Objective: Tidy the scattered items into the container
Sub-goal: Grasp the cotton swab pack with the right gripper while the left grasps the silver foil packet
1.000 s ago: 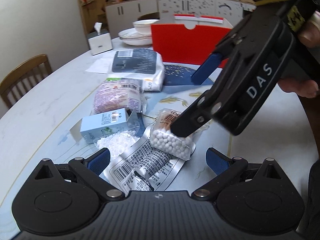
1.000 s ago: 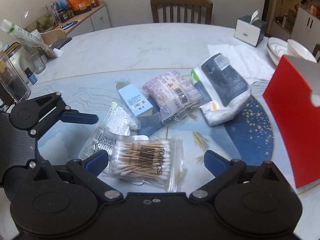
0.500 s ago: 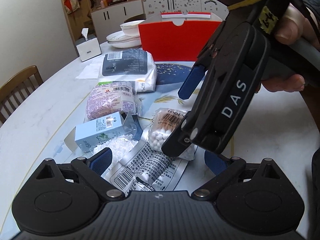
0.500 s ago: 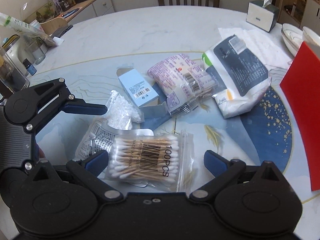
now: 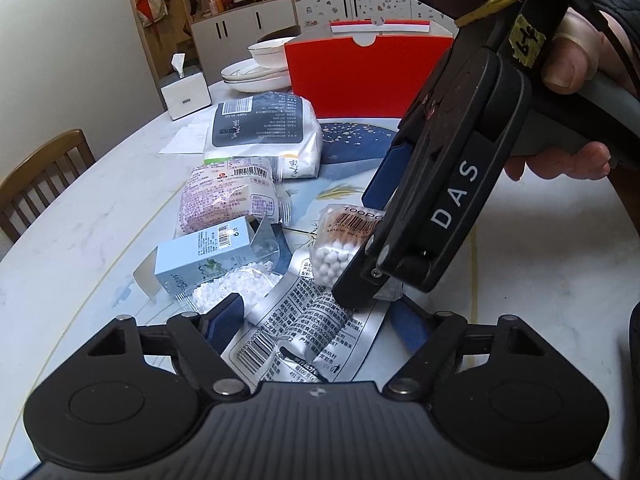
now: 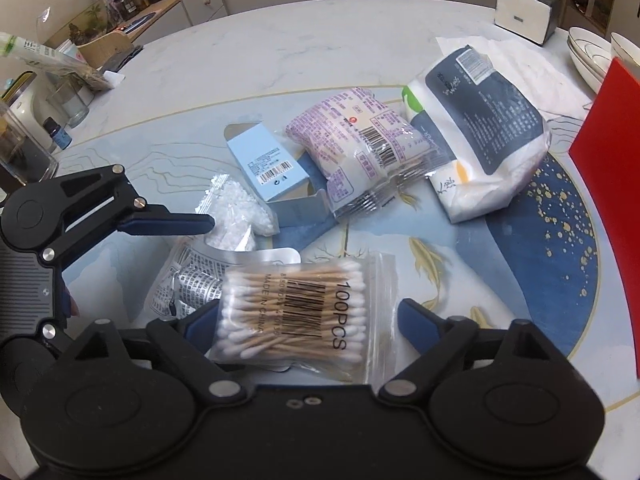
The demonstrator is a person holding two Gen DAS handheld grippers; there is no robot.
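A clear bag of cotton swabs lies between the fingers of my open right gripper; it also shows in the left wrist view. My open left gripper straddles a silver foil packet, which also shows in the right wrist view. Scattered nearby are a bag of white beads, a light blue box, a purple packet and a dark-labelled white pack. The red container stands behind them.
A tissue box, stacked white bowls and plates and paper sheets sit at the table's far side. Wooden chairs stand at the table's edge. Jars and bottles crowd the left counter.
Both grippers have moved closer to the items. The right gripper's fingers now flank the swab bag more tightly, and the left gripper has come down over the foil packet.
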